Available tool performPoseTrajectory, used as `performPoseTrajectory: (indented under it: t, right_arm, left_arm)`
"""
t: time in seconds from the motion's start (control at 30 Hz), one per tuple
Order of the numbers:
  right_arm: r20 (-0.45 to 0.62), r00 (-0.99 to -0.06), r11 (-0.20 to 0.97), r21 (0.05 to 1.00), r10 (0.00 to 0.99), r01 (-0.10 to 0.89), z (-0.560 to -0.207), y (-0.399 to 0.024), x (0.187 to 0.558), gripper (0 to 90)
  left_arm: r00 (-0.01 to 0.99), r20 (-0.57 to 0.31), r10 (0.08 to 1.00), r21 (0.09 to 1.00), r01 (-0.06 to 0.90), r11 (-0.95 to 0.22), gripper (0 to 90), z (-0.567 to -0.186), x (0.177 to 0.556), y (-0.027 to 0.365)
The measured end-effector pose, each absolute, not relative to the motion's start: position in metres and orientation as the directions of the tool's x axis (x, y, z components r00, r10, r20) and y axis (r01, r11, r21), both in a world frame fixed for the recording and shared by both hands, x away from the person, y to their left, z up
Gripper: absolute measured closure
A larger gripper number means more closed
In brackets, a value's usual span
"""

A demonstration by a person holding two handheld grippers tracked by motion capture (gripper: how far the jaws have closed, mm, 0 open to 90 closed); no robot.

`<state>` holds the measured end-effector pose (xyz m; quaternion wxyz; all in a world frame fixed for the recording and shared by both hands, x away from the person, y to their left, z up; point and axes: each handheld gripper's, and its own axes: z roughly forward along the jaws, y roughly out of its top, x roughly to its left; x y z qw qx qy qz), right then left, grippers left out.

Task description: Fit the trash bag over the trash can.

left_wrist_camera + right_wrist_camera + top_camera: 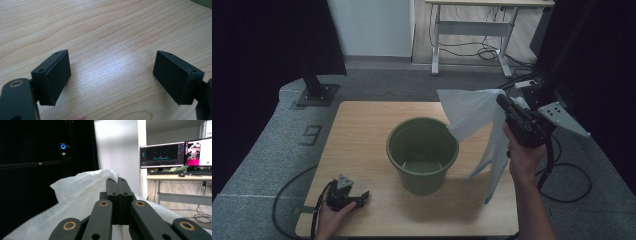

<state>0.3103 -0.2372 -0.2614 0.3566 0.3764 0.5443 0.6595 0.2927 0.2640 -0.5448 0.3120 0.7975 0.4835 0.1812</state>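
Note:
A green bucket [422, 155] stands upright in the middle of the wooden table [362, 135], with nothing inside. To its right my right gripper [503, 101] is raised above the table and shut on a thin white plastic bag [474, 120], which spreads toward the bucket's rim and hangs down at the right. In the right gripper view the jaws are pressed together on the white bag [82, 192], my right gripper [117, 180] pointing level. My left gripper [362, 196] rests low at the table's front left, open. In its own view the left gripper [111, 75] has only bare wood between the pads.
A desk [472, 15] with cables under it stands behind the table. Black stands rise at the back left [314, 85] and at the right. A desk with lit monitors [175, 155] appears in the right gripper view. Cables trail onto the grey floor.

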Motion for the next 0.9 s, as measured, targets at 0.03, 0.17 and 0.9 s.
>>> performPoseTrajectory:
  t: [0.03,0.17,0.9]
  right_arm:
    - [0.105,-0.463,-0.153,0.986,0.88,-0.067,-0.258,-0.236,0.31,89.0]
    - [0.09,-0.468,-0.147,0.985,0.879,-0.088,-0.245,-0.23,0.308,89.0]
    - [0.021,-0.516,-0.033,0.999,0.856,-0.014,-0.308,-0.188,0.308,88.9]
  left_arm:
    - [0.466,-0.012,0.884,0.673,0.658,-0.337,14.3,-0.545,0.293,0.264]
    - [0.467,-0.011,0.884,0.672,0.658,-0.339,14.3,-0.545,0.293,0.264]
    - [0.464,-0.013,0.886,0.674,0.658,-0.336,14.3,-0.545,0.292,0.264]
